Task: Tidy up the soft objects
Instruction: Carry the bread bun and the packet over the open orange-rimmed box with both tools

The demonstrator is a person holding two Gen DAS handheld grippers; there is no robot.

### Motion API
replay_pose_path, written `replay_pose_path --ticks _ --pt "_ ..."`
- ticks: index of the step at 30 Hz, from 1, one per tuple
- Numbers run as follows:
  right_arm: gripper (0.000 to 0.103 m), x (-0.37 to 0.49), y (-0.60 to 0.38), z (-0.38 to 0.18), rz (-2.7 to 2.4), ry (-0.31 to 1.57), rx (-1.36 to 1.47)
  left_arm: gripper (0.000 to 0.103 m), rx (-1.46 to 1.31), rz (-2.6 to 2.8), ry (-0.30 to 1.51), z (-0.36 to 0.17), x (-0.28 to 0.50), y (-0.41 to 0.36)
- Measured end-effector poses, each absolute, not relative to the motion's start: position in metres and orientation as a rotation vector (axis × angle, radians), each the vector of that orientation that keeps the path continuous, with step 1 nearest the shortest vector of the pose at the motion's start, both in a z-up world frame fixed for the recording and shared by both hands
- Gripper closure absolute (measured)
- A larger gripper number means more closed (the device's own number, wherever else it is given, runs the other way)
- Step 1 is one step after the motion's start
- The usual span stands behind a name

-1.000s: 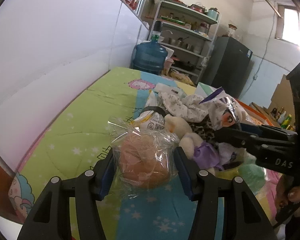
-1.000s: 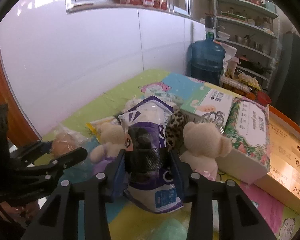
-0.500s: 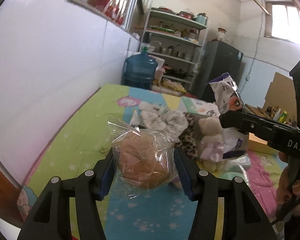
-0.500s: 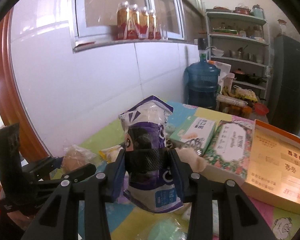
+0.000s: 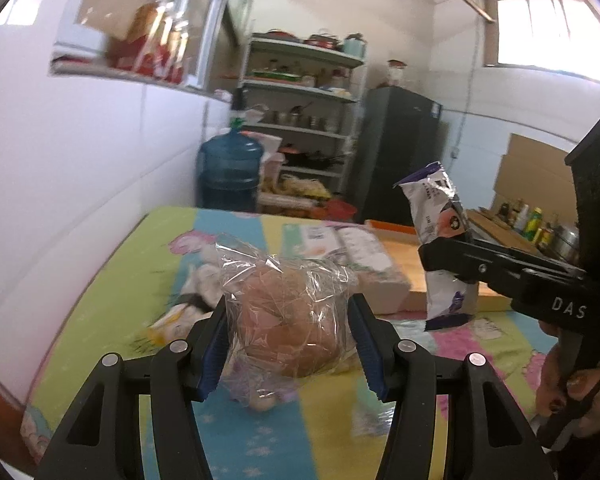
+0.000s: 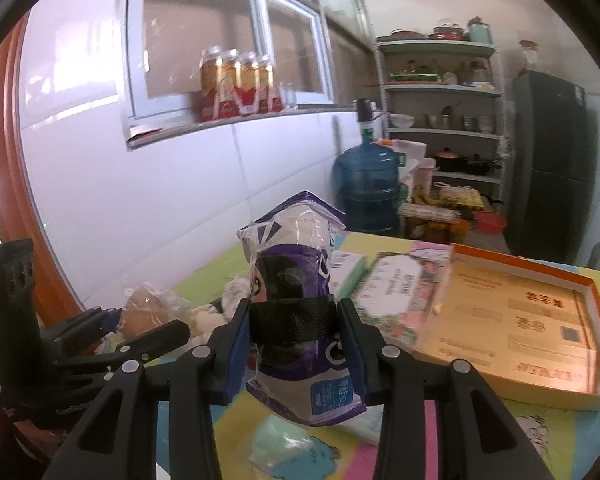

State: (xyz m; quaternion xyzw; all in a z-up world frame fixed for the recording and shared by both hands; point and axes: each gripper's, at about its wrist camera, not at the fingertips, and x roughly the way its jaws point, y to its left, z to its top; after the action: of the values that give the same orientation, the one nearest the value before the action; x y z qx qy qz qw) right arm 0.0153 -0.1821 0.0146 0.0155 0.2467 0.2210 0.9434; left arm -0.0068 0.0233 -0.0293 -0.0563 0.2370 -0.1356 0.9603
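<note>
My left gripper (image 5: 288,344) is shut on a bun in clear plastic wrap (image 5: 286,320), held up above the colourful sheet (image 5: 132,280). My right gripper (image 6: 296,348) is shut on a purple-and-white snack bag (image 6: 300,312), also lifted clear of the sheet. In the left wrist view that snack bag (image 5: 440,240) hangs at the right in the right gripper (image 5: 448,256). In the right wrist view the bun (image 6: 144,308) sits at the left in the left gripper (image 6: 140,328). Plush toys and cloth (image 6: 228,300) lie on the sheet below, partly hidden.
An open orange box (image 6: 532,320) lies at the right on the sheet, with a floral box (image 6: 396,296) and a white-green box (image 6: 346,266) beside it. A white tiled wall (image 5: 80,168) runs along the left. A blue water jug (image 5: 228,176), shelves (image 5: 304,120) and a dark fridge (image 5: 400,152) stand beyond.
Both grippers have risen with the bun and the snack bag still held. The plush toys and boxes now sit lower and farther off in both views.
</note>
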Motion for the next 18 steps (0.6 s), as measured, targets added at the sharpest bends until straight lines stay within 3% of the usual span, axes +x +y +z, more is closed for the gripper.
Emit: replay_pose_path --ticks 18 --pt "0.060 -0.006 -0.285 0.027 0.213 0.433 0.098 0.045 -0.091 -0.474 0.489 -0.003 0.009 -0.067"
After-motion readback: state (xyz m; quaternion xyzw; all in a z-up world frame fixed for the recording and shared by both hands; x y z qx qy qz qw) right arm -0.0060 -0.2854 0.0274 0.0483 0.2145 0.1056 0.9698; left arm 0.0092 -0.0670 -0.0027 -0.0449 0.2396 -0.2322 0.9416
